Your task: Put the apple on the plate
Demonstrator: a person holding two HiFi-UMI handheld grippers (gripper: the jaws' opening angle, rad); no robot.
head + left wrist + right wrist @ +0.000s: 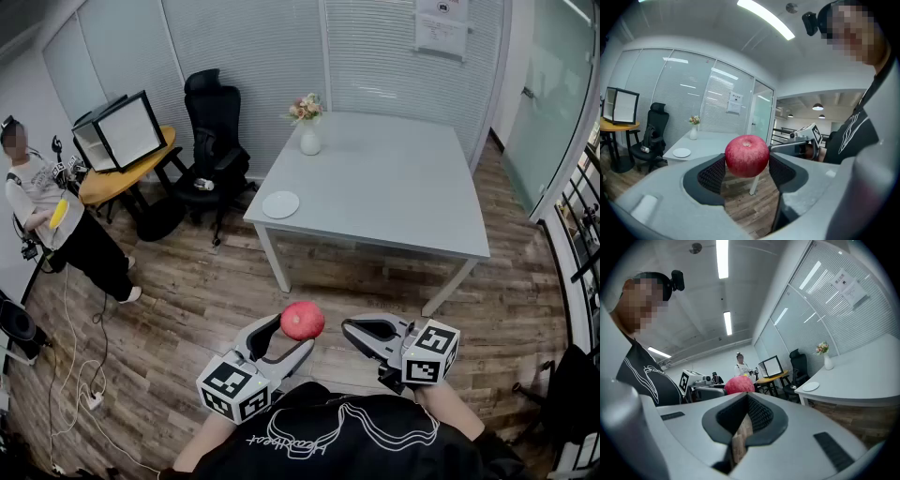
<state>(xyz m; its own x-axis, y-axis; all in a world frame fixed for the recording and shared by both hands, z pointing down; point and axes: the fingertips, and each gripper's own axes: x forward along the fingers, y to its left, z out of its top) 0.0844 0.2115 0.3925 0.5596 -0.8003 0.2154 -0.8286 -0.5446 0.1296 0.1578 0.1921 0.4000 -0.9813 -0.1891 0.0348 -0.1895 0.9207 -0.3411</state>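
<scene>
A red apple (302, 320) is clamped between the jaws of my left gripper (293, 334), held up in the air over the wooden floor. In the left gripper view the apple (746, 155) fills the gap between the two black pads, stem end up. My right gripper (349, 327) hovers just right of the apple with its jaws together and nothing in them; in its own view the right gripper (746, 398) looks past the apple (738, 385). The small white plate (280, 204) lies on the near left corner of the grey table (394, 187), well ahead of both grippers.
A white vase of flowers (309, 139) stands on the table's far left part. A black office chair (211, 141) and a round wooden table (122, 180) with a boxed screen sit to the left. A person (56, 225) stands at far left, with cables on the floor.
</scene>
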